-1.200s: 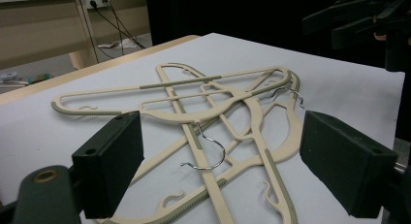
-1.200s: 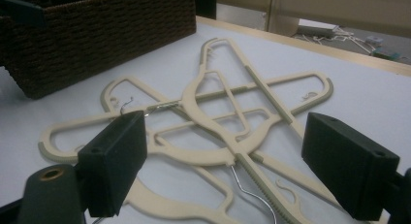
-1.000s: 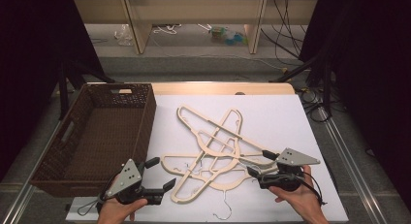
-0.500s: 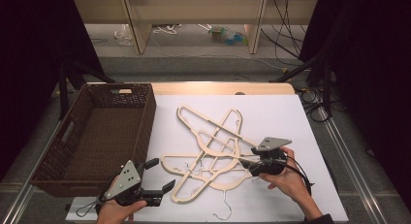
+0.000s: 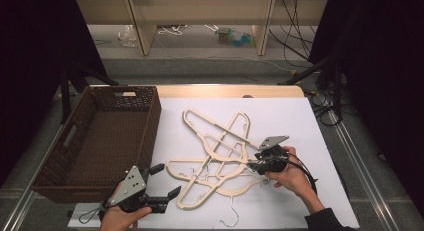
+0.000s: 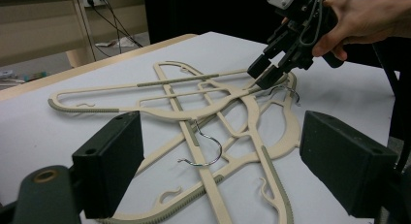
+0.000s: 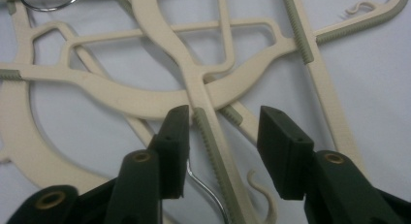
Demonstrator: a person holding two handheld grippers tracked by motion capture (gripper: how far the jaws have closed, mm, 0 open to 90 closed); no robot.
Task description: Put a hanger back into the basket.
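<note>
Start left: the brown basket (image 5: 95, 141) sits at the desk's (image 5: 320, 141) left edge w/ lots of room inside. Your left hand-held gripper (image 5: 162, 183) waits by the near edge, jaws wide apart, holding nothing. The hangers (image 5: 220, 151) lie in a tangled pile mid-desk. Your right hand-held gripper (image 7: 223, 136) has just been closing; a ribbed hanger arm is between the jaws, not pinched yet. Squeeze just that one arm & lift slow. White space to the right is free.

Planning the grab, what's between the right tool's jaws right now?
In the right gripper view, the right tool straddles a ribbed hanger arm, not yet clamped; its jaws have just been closing.
</note>
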